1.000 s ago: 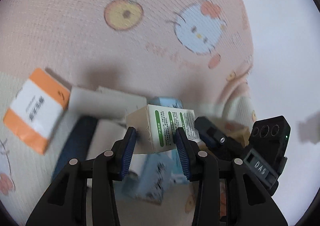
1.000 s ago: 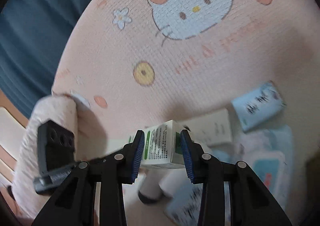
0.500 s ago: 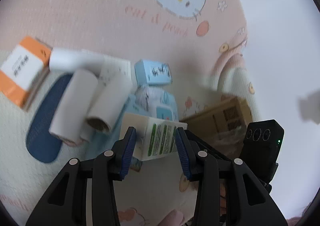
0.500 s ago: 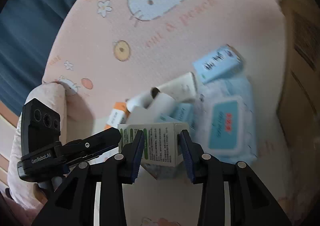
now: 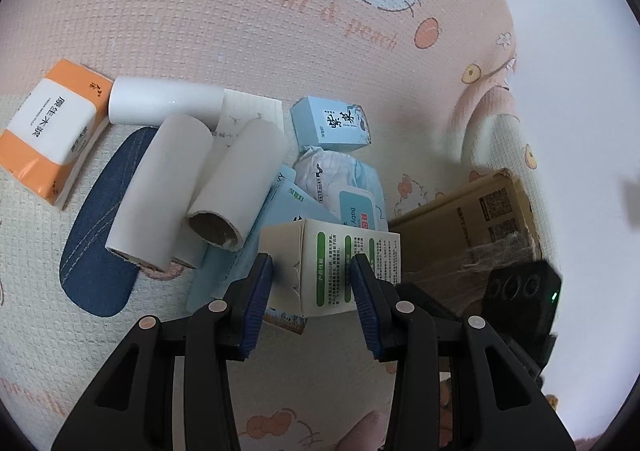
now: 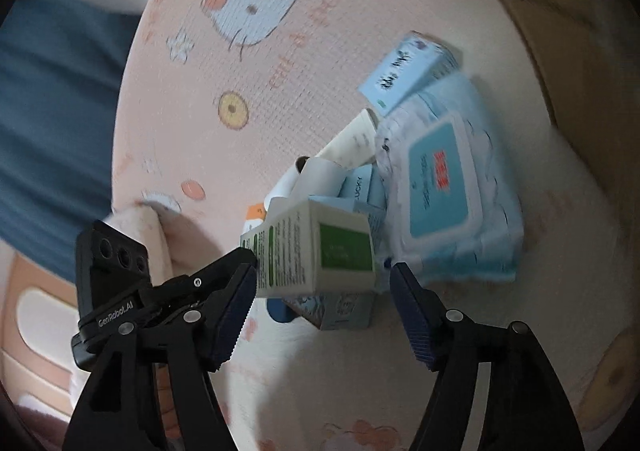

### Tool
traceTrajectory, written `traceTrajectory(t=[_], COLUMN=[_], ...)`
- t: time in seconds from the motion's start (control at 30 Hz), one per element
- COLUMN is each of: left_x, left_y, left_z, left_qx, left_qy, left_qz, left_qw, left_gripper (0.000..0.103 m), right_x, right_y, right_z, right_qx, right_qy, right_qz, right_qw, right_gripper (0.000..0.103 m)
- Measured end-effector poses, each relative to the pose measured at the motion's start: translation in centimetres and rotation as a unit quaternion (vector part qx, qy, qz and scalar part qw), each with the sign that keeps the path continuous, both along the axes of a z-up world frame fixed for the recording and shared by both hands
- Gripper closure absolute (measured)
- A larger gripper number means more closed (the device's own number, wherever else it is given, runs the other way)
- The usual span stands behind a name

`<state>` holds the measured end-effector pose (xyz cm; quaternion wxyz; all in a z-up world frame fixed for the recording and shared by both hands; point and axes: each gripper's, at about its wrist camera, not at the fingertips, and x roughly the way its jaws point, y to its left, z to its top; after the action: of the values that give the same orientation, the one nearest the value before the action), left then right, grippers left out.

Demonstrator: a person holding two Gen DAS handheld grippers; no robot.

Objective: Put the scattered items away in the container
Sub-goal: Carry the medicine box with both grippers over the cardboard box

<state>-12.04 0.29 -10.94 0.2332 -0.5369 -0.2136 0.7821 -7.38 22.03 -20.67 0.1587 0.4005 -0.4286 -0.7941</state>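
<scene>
Scattered items are lying in a loose heap on the pink cartoon mat (image 5: 168, 23), and one of them, a white carton with green panels (image 5: 332, 263), is being passed between the two tools just above that heap. The left hand-held gripper (image 5: 312, 283) is standing about half open with its blue pads pressing the carton's sides, so it is carrying the carton. The right hand-held gripper (image 6: 324, 291) is opening, its jaws spreading wide and clear of the carton, which is sitting between them untouched. The cardboard box (image 5: 472, 227), presumably the container, is waiting just to the right of the heap, its brown flap showing in the left view.

The risk from here, as I judge it, is the carton twisting or slipping, since the left pads are only catching it near one end and the other hand is letting go; it could drop back onto the wipes. A swing toward the box could also clip the right tool, which is sitting very close.

Counting what is lying out: three white paper rolls (image 5: 160, 187), one orange tissue pack (image 5: 52, 131), one small blue box (image 5: 332, 123), one pack of baby wipes (image 5: 348, 191), one flat pale blue pack (image 5: 240, 251) beneath them, and one dark blue oval piece (image 5: 100, 235)
</scene>
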Motion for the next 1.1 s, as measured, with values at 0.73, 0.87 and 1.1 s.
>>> traceTrajectory(t=[0.73, 0.87, 1.1], left_x=[-0.8, -0.6, -0.5], left_y=[-0.8, -1.1, -0.4], left_z=[-0.9, -0.1, 3.7], left_qx=[0.053, 0.078, 0.116], left_qy=[-0.010, -0.007, 0.034], left_qz=[0.004, 0.006, -0.006], left_qw=[0.9985, 0.9969, 0.9927], left_gripper=[0.059, 0.060, 0.060], right_x=[-1.2, -1.4, -1.1], right_y=[0.6, 0.9, 1.9], right_z=[-1.8, 0.4, 5.7], right_qx=[-0.113, -0.084, -0.044], right_qy=[-0.013, 0.004, 0.051], right_qz=[-0.067, -0.063, -0.066], right_qw=[0.991, 0.994, 0.996], right_gripper=[0.049, 0.049, 0.050])
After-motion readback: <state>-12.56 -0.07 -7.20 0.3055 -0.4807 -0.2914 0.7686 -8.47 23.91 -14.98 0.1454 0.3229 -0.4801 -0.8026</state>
